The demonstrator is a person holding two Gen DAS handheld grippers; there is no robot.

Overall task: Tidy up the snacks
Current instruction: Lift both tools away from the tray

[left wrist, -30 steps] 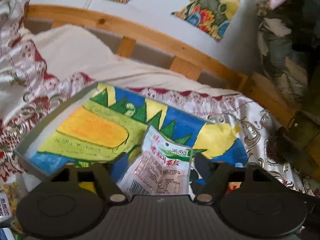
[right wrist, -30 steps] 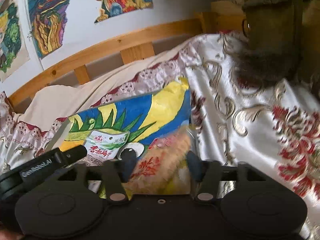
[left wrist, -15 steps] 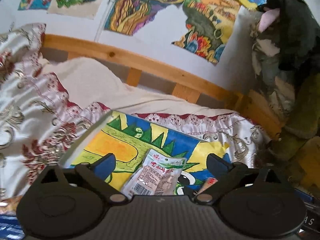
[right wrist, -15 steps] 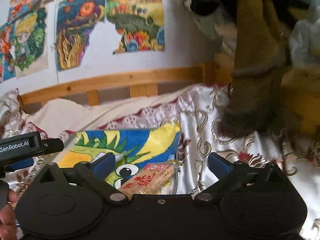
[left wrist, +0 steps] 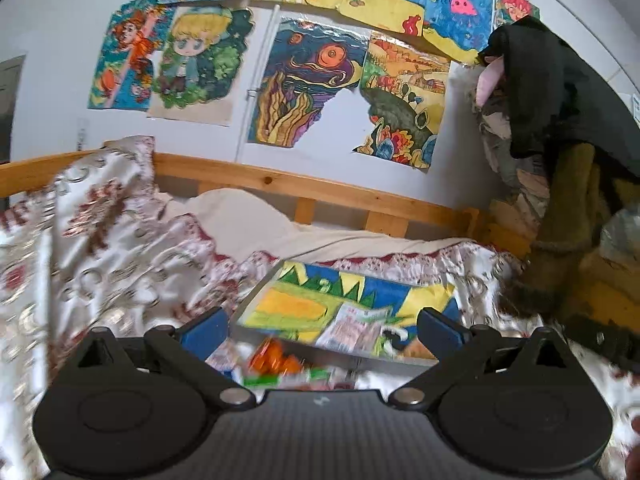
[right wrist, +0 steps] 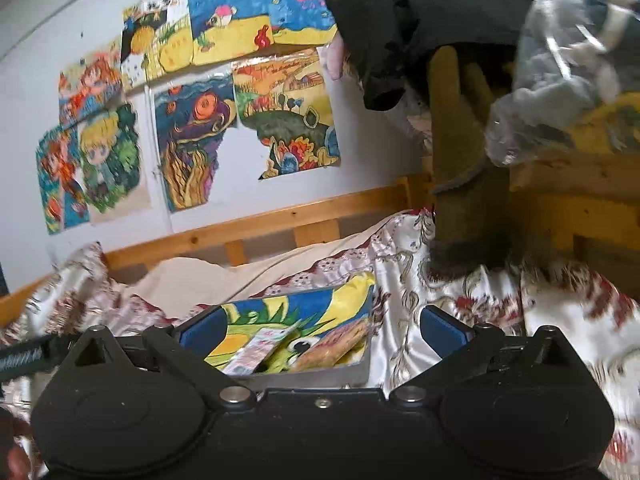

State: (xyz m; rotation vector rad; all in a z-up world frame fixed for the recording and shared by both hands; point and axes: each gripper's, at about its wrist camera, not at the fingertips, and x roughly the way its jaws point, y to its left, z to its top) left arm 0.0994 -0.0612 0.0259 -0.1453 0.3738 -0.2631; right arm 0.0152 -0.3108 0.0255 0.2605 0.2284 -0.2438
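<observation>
On the painted tray (right wrist: 352,374), two snack packets, one white (right wrist: 260,350) and one tan (right wrist: 334,346), lie side by side; more snacks (left wrist: 276,362) lie blurred just before it. Both grippers, left (left wrist: 320,326) and right (right wrist: 320,326), gape wide, empty. Risk: the tray tipping on the soft bedspread (right wrist: 460,300), spilling packets.

Left wrist view: taken from behind the left gripper (left wrist: 320,326), directed slightly downward across the bed toward the wooden bed rail (left wrist: 280,184) and wall drawings (left wrist: 308,96). Right wrist view: set likewise behind the right gripper (right wrist: 320,326), angled from further right. Shared by both: the painted tray (left wrist: 432,300) (right wrist: 352,292), rail, drawings.
</observation>
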